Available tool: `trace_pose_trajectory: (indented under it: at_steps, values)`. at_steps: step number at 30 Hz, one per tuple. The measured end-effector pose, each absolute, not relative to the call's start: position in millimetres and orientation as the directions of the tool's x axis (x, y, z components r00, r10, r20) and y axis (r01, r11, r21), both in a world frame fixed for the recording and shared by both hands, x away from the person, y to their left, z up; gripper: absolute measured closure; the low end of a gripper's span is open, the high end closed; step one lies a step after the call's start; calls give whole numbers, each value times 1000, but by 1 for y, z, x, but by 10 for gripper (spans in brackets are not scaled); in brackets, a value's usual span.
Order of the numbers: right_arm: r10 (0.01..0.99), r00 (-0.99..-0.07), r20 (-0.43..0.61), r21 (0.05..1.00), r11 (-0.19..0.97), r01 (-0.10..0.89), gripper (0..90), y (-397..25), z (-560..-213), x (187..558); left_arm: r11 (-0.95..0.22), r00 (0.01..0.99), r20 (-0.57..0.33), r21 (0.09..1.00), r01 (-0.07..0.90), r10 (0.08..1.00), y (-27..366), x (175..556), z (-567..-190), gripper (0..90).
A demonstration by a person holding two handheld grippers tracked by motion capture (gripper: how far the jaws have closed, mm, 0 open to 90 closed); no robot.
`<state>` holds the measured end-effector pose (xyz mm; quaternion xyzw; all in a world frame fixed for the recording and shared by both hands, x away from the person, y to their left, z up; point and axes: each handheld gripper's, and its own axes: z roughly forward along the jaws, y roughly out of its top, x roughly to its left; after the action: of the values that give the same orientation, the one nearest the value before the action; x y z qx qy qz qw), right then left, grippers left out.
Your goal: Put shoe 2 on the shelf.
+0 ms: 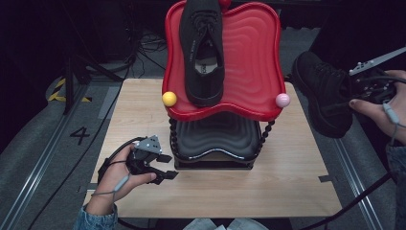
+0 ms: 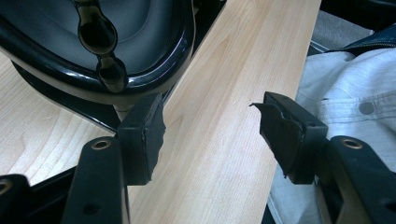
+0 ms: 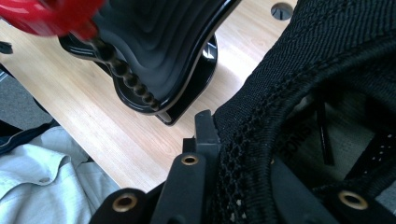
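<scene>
High view: a two-tier shoe stand with a glossy red wavy-edged upper tray and a black ribbed lower tray stands on the light wooden table. One black lace-up fabric shoe lies on the left half of the red tray, with its long axis running away from the person. The right half of the tray is bare. A second black fabric shoe hangs off the table's right edge, held by the right gripper. This shoe lies to the right of the stand, roughly level with the tray's front rim. The right hand is therefore the nearer one to the bare half. The left gripper rests low on the table, just beside the stand's base at front left.

Left gripper view: the two black jaws stand wide apart with nothing between them. Bare wood lies under the gap, and the lower tray's rim is just beyond the left pad.

Right gripper view: the jaws are clamped on the mesh collar of the second shoe, one jaw outside and one inside the opening. The stand lies ahead and to the left. Probable next requirement: carry the shoe leftward and align its long axis parallel with the shoe already on the tray.
</scene>
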<state>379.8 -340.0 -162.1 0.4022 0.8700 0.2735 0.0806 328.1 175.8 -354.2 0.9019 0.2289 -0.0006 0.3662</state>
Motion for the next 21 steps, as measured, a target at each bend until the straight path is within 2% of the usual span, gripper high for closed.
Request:
trace_pose_trajectory:
  at_steps: [21]
  values:
    - [727, -687, 10, 584, 553, 594, 882, -321, -103, 370, -628, 892, -171, 655, 420, 418, 176, 327, -356, 395]
